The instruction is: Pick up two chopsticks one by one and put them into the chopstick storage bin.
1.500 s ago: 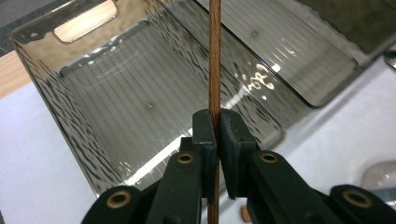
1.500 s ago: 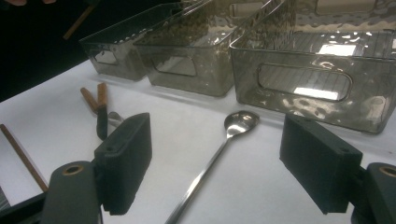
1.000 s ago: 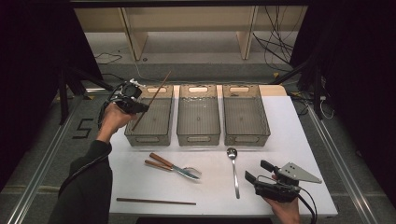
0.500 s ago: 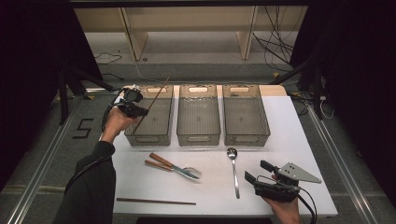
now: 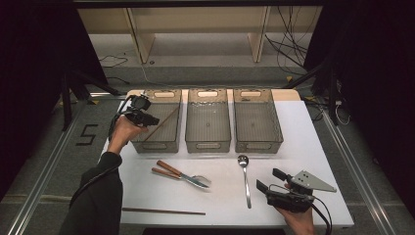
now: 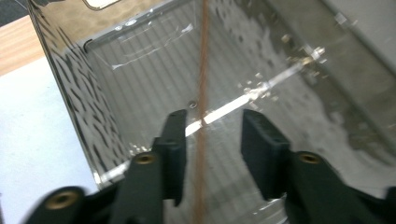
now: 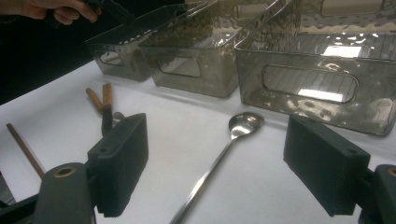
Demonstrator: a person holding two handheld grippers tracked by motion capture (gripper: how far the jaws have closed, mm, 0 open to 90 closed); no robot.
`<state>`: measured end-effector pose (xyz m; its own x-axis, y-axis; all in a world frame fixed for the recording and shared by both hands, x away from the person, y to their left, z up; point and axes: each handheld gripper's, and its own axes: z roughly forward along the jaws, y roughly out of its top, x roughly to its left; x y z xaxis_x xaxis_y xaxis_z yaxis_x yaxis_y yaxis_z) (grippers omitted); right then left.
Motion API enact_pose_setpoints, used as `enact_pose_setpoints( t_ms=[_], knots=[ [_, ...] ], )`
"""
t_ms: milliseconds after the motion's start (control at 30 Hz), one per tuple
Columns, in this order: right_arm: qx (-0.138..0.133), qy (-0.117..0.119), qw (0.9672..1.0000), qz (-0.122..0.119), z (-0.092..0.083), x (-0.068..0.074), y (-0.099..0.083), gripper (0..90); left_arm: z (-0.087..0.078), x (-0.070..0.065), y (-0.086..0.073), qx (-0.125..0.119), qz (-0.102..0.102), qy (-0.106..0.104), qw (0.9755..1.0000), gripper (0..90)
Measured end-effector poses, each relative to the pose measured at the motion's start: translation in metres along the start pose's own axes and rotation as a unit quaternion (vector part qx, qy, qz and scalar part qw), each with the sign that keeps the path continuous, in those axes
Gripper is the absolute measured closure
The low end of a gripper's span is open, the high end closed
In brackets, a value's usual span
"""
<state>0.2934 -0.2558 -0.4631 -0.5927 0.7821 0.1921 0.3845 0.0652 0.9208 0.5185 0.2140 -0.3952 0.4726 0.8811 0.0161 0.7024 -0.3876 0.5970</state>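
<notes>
Chopstick lies slanted inside the left bin, thin, stiff and light; it looks smooth, so likely to roll or slip. The left hand-held gripper hangs over that bin with jaws parted, the stick running between them, not pinched. A second chopstick rests on the table well in front of the left bin; best pinched near mid-length, judging by its slimness. The right hand-held gripper is released, beside the spoon, nearer the person than the bins.
</notes>
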Motion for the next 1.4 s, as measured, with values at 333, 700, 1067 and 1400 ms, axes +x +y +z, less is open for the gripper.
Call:
enact_pose_setpoints(
  t_ms=[333,700,1067,1400],
  knots=[
    [0.001,0.0,1.0,-0.001,0.0,0.0,0.0,22.8,-0.036,-0.035,-0.012,-0.027,0.032,-0.046,0.9981,31.6],
    [0.001,0.0,1.0,-0.002,0.0,0.0,0.0,22.9,-0.048,-0.078,-0.054,-0.037,0.072,-0.077,0.9938,25.0],
    [0.002,0.001,1.0,-0.005,0.0,0.002,0.0,23.0,-0.05,-0.104,-0.088,-0.029,0.122,-0.089,0.9881,21.8],
    [0.001,0.0,1.0,-0.005,-0.001,0.002,0.0,22.9,-0.053,-0.123,-0.108,0.013,0.169,-0.104,0.9801,19.4]
  ],
)
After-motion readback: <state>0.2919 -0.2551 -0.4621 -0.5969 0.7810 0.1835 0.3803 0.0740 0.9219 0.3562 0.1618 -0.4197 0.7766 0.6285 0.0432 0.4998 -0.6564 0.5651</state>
